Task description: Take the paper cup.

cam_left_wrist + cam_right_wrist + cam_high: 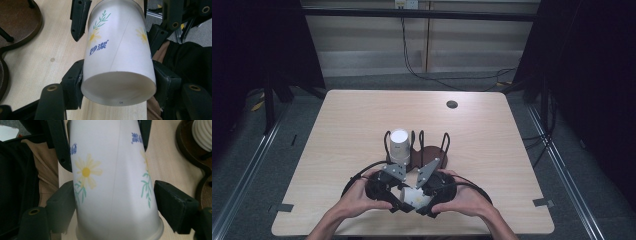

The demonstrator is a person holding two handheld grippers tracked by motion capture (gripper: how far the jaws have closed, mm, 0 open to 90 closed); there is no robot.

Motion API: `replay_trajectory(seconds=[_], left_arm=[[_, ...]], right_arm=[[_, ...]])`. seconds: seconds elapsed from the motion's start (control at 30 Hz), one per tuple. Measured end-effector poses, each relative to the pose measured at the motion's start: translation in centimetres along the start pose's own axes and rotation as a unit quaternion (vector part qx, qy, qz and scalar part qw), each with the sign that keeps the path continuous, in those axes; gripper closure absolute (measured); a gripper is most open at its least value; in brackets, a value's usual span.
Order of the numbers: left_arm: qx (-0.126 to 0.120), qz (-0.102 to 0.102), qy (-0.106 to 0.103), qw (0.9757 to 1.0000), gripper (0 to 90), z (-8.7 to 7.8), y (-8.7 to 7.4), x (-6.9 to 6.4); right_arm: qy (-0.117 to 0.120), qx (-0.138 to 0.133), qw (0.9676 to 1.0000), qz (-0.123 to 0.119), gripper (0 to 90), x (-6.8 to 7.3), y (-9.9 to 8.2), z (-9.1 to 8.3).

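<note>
A white paper cup printed with daisies and blue lettering lies on its side between both grippers, just above the table's front edge. In the left gripper view its recessed base faces the camera, and my left gripper is shut on that end, both pads pressed against the wall. The cup's mouth end sits between the jaws of my right gripper. One pad rests against the cup and the other pad stands a little off it, so this gripper is open. From above, the left gripper and right gripper face each other.
Just behind the grippers stands a dark brown cup rack with black wire loops, holding a ribbed white cup stack. A round cable hole lies at the table's far right. The wooden table has bare room on either side.
</note>
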State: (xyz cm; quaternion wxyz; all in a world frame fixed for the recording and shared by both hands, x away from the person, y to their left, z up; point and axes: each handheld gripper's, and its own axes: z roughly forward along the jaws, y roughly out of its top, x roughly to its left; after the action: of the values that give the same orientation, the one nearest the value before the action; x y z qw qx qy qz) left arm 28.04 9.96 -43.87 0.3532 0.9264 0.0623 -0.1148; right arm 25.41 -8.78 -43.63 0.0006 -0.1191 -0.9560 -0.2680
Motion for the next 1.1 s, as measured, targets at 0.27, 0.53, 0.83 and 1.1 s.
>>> replay_trajectory(seconds=[0.27, 0.53, 0.83, 1.1], left_arm=[[-0.012, -0.002, 0.008, 0.9999, 36.3, -0.8, -0.3, 0.2], [-0.032, -0.009, 0.016, 0.9993, 36.3, -1.5, -0.7, 0.3], [-0.045, -0.008, 0.029, 0.9985, 36.1, -1.7, -1.1, 0.6], [-0.060, -0.012, 0.031, 0.9977, 36.1, -2.1, -1.3, 0.7]], right_arm=[[-0.013, -0.031, 0.9993, 0.015, 14.4, -0.4, -0.5, -0.7], [-0.022, -0.060, 0.9971, 0.041, 13.4, -0.8, -1.3, -1.8], [-0.038, -0.078, 0.9946, 0.058, 13.8, -0.9, -2.0, -2.4], [-0.046, -0.097, 0.9913, 0.077, 15.7, -1.2, -3.0, -3.3]])
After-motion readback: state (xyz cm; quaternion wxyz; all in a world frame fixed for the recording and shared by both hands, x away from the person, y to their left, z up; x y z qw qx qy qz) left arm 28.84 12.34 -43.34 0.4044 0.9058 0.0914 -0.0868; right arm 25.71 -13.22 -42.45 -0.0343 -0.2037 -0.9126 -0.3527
